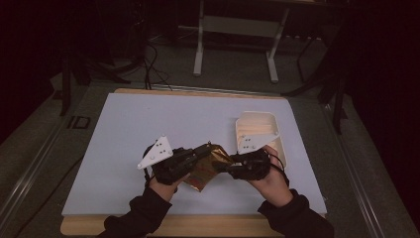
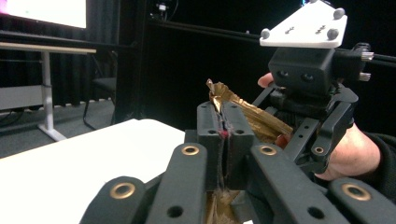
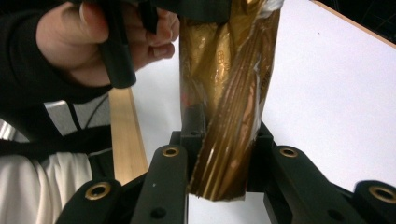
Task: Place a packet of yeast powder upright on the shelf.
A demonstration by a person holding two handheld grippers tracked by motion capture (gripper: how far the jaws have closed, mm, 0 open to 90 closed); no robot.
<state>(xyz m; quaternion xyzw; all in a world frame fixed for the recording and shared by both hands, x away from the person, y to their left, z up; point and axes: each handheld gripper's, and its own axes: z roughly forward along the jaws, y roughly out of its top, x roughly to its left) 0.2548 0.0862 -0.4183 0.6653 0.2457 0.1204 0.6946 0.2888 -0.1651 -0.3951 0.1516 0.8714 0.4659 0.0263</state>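
Observation:
A crumpled gold foil bag (image 1: pixel 207 167) hangs just above the white tabletop (image 1: pixel 148 124), stretched between my two grippers. My left gripper (image 1: pixel 204 150) comes in from the left and is shut on one end of it. In the left gripper view the jaws (image 2: pixel 224 128) are pressed together on a gold edge of the bag (image 2: pixel 247 112). My right gripper (image 1: pixel 224 167) comes in from the right and is shut on the other end. In the right gripper view the twisted foil (image 3: pixel 229 93) runs up from between the closed jaws (image 3: pixel 224 140) toward the left hand (image 3: pixel 88 42).
A cream plastic tray (image 1: pixel 239 130) with ridged compartments lies on the table just behind the right hand. The table's wooden front edge (image 1: pixel 198 225) runs beside the forearms. Desk legs (image 1: pixel 198 49) and cables stand on the dark floor beyond.

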